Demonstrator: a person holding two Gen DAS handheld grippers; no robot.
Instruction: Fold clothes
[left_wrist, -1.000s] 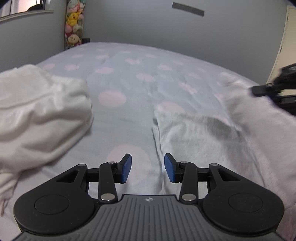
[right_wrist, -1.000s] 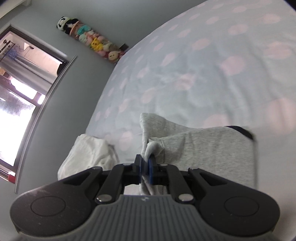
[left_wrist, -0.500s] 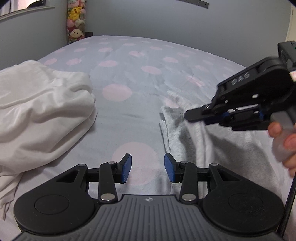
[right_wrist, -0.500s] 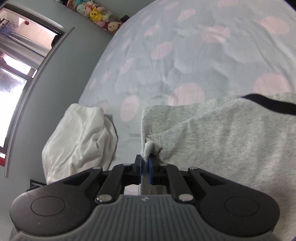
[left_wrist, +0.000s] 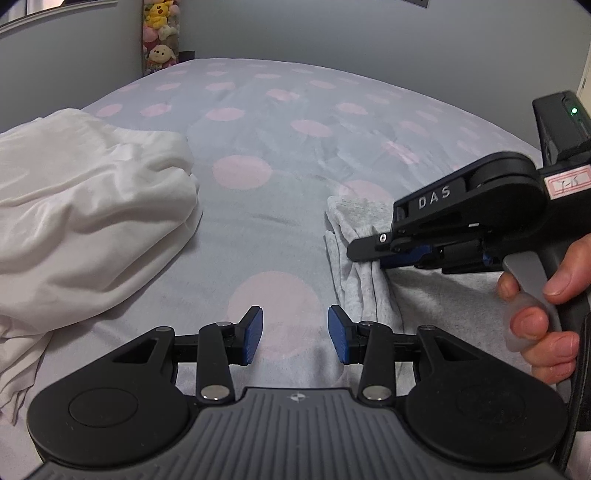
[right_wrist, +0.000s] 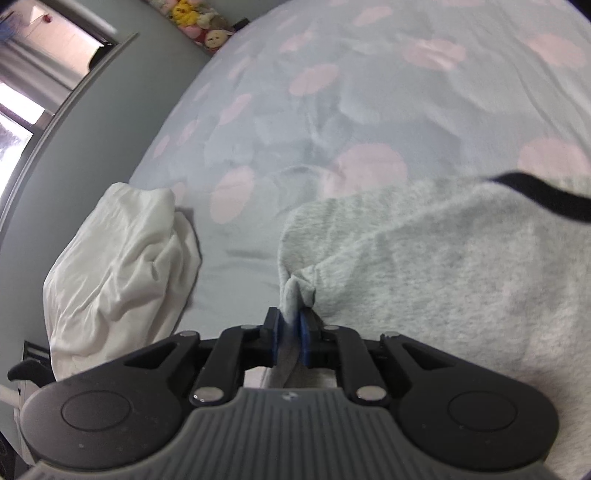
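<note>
Polka-dot bed (left_wrist: 258, 122) (grey wall (left_wrist: 332, 33) behind) bears grey garment (right_wrist: 443, 277).

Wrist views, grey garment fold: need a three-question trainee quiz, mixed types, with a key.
1. True or false: the left tongs grip the white garment.
2. What sits between the pads of the right tongs? A: a fold of the grey garment. B: a sock. C: a plush toy.
3. Fill in: in both views the white garment lies to the ___ of the grey garment.

Key
1. False: the left tongs are open and empty.
2. A: the jaws have just been opening, with the fold between them.
3. Left.
</note>
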